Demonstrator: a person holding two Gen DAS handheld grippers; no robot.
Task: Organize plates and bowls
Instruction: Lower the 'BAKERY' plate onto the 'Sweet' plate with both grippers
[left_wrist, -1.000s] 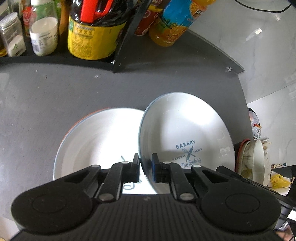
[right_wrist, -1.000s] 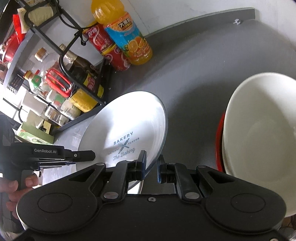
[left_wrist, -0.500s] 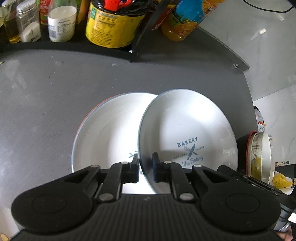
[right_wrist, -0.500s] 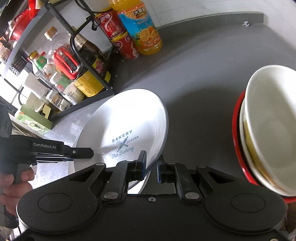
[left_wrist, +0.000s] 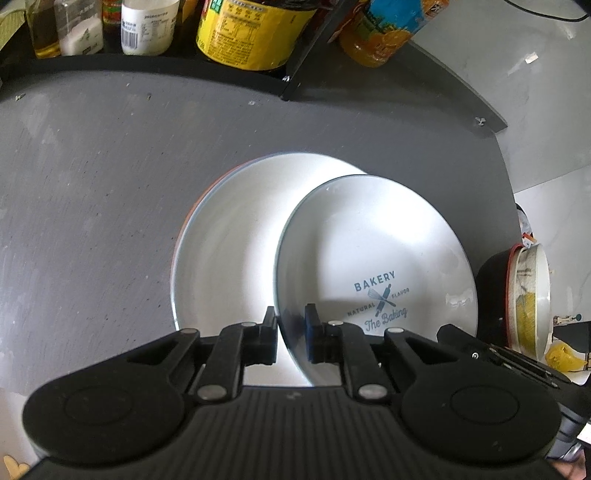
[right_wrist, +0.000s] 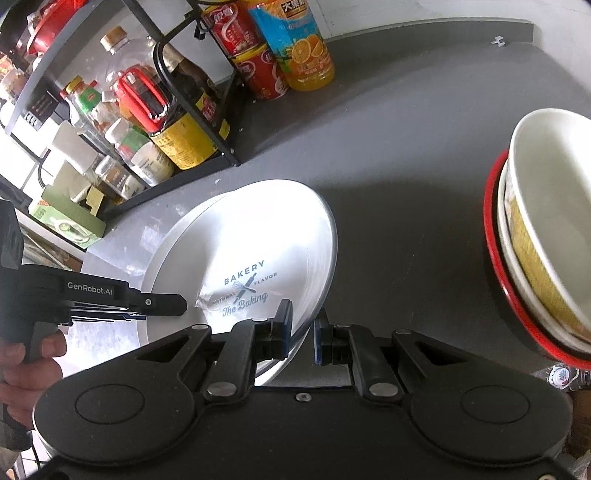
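Left gripper (left_wrist: 290, 325): fingers narrow, pinching the near rim of the white "Bakery" plate (left_wrist: 376, 266). Right gripper (right_wrist: 302, 328): fingers narrow astride the same plate's edge; contact on the right finger cannot be told. Plate tilted, overlapping a plate stack (left_wrist: 225, 251) on the grey tabletop (left_wrist: 92, 184). Bowls (right_wrist: 543, 229) nested in a red-rimmed dish stand to the right. Bottles on a shelf rack (right_wrist: 173, 122) behind.
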